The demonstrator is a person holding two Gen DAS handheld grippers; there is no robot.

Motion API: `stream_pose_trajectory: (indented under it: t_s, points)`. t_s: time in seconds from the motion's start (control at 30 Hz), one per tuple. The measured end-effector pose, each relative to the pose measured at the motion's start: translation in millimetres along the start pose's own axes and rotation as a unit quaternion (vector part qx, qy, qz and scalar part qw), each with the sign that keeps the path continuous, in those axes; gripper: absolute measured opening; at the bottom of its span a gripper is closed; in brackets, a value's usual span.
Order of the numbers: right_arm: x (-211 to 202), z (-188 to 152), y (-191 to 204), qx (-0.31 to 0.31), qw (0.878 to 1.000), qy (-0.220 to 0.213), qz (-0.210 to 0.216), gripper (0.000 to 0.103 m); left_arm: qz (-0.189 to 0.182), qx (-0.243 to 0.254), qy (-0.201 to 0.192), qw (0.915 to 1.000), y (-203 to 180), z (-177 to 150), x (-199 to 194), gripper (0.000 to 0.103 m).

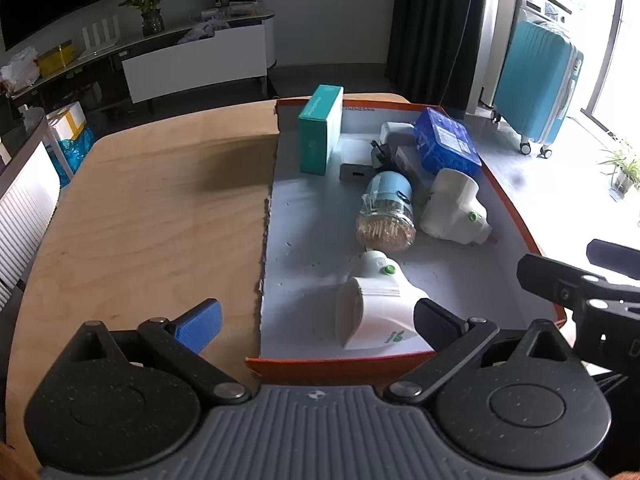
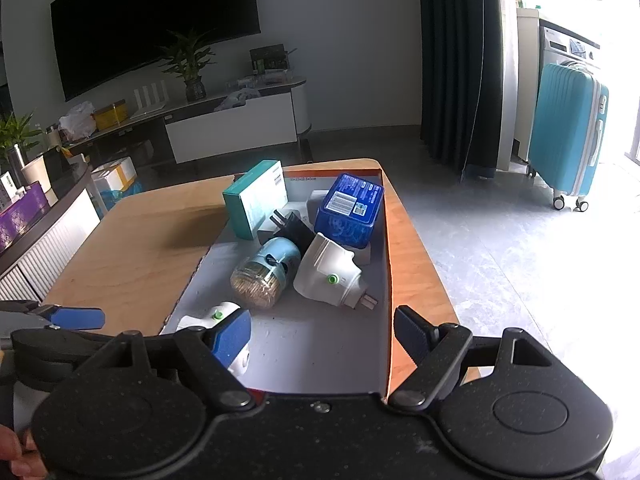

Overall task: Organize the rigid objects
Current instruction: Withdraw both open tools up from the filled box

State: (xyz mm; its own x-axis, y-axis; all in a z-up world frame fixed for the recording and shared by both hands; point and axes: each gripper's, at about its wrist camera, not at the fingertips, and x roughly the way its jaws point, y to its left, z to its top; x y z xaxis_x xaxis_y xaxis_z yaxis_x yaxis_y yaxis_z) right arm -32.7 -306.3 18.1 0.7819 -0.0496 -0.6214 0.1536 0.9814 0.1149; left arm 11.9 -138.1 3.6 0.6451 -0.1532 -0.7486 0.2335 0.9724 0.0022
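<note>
Black tongs (image 1: 318, 322), blue ribbed pads (image 1: 202, 322)

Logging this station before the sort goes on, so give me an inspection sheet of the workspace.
Surface: wooden table, bare on its left half.
Job's things: orange tray holding teal box, blue pack, toothpick jar, two white plug-in units, dark adapter.
Clutter: nothing seen.
Grippers: left tool open, near unit between its fingers; right tool open, empty.
Cables: nothing seen.
Surroundings: teal suitcase, TV, potted plant.
</note>
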Motion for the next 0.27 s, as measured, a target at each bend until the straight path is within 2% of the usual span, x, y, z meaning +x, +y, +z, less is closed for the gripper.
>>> stream_pose_trajectory:
  t_s: [0.27]
  points:
    - [-1.9, -1.2, -0.1, -0.001, 1.0, -0.003, -0.003, 0.093, 0.006, -0.018, 0.003, 0.9998, 3.1, -3.9, -1.0, 0.103]
